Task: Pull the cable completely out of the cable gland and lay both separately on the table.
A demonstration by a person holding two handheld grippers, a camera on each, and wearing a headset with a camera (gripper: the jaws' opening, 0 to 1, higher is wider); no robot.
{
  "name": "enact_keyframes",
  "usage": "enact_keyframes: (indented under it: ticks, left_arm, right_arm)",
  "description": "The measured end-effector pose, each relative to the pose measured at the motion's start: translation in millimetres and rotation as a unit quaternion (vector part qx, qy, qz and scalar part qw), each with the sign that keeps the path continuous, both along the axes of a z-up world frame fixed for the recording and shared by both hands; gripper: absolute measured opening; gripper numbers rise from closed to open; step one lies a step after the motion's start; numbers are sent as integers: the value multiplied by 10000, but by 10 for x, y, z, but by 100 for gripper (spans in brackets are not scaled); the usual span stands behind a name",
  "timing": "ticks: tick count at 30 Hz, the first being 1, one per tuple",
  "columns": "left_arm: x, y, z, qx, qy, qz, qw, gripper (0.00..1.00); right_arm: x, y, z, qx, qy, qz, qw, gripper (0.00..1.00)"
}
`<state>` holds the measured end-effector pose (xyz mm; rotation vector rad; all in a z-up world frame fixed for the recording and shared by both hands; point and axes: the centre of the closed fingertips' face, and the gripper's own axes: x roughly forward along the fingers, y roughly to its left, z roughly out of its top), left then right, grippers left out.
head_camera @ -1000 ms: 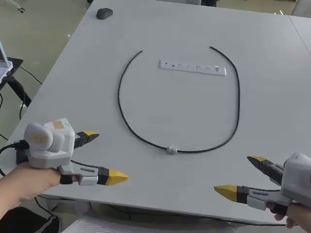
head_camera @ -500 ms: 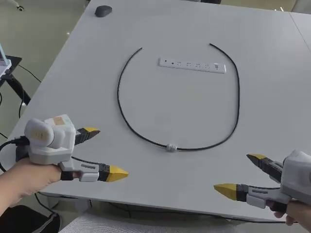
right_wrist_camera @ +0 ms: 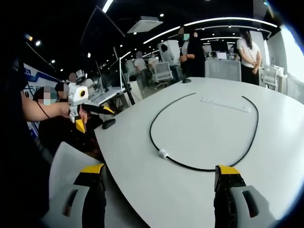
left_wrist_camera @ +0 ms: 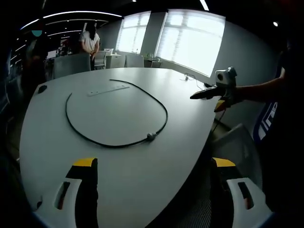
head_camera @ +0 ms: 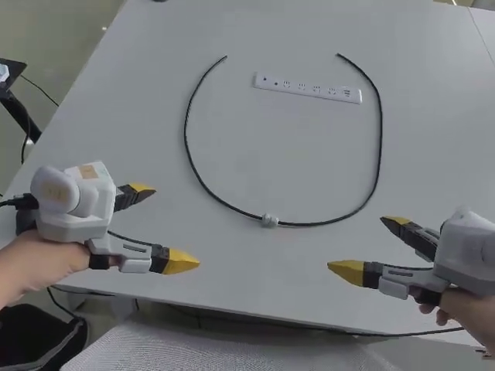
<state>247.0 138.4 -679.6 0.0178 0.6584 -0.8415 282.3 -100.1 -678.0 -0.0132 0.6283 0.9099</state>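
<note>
We hold the left gripper point(head_camera: 172, 226) and the right gripper point(head_camera: 360, 244) spread wide and empty above the table point(head_camera: 433, 116) edge, and ahead between them the cable gland point(head_camera: 268, 220) sits threaded on the curved black cable point(head_camera: 188, 147), apart from both.

Cable point(head_camera: 186, 147) black; gland point(head_camera: 268, 220) white; table point(head_camera: 294, 154) pale grey; power strip point(head_camera: 308, 87) white. Left gripper point(head_camera: 168, 226), right gripper point(head_camera: 363, 244): white bodies, dark jaws tipped yellow.

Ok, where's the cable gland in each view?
Head view: cable gland just below centre, at the near bottom of the cable loop.
Left gripper view: cable gland near the middle, on the loop's near side.
Right gripper view: cable gland just below centre, on the loop's near-left side.
Shared landmark: the white power strip, inside the loop's far open end.
</note>
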Motion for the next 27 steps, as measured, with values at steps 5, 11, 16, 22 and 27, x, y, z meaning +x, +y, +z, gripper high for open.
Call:
enact_keyframes:
  ticks: [5, 11, 16, 22, 27]
  left_arm:
    - [-2, 6, -29, 35, 22, -46, 10000, 99]
    - [-13, 24, -54, 41, 58, -61, 10000, 99]
    - [-15, 34, -65, 20, 98, -47, 9999, 98]
    - [-6, 55, -77, 55, 124, -59, 9999, 97]
    - [-6, 50, -81, 31, 128, -52, 9999, 97]
  right_arm:
    - [115, 174, -62, -203, 2, 360, 9991, 91]
    - [259, 424, -216, -580, -35, 821, 9949, 85]
    - [370, 625, -347, -726, 13, 1126, 9910, 82]
    - [435, 767, -427, -831, 51, 1358, 9872, 79]
    - [436, 831, -567, -1047, 151, 1601, 9814, 75]
